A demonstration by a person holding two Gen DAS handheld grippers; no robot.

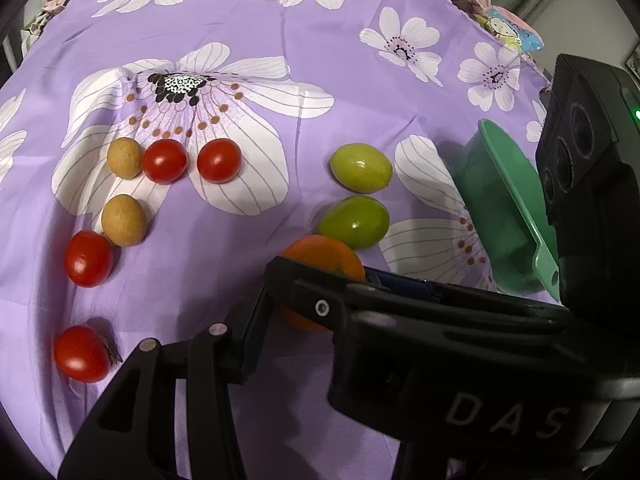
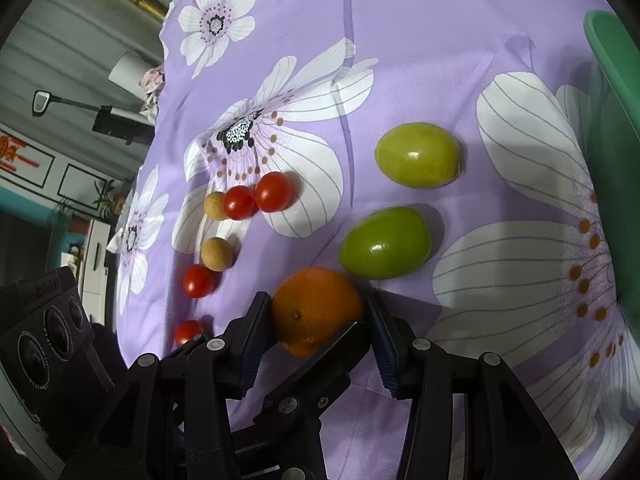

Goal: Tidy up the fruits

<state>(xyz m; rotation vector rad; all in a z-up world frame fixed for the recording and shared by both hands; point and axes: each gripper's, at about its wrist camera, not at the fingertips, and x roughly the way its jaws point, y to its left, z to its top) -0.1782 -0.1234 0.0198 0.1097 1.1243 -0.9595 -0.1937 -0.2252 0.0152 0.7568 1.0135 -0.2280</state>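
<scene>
Both grippers, right point(image 2: 318, 344) & left point(image 1: 304, 304), clamp one orange point(image 2: 316, 308): light, firm-ish, smooth, so grip mid-belly.

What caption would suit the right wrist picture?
Right tool clamps an orange on a purple floral cloth, beside two green fruits.

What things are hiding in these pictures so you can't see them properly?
- Orange: right wrist view, its near underside hides behind the right hand-held gripper.
- Green bowl: left wrist view, a black camera block covers its right side; right wrist view, the picture edge cuts it off.
- Nearest tomato: right wrist view, partly behind a finger of that gripper.
</scene>
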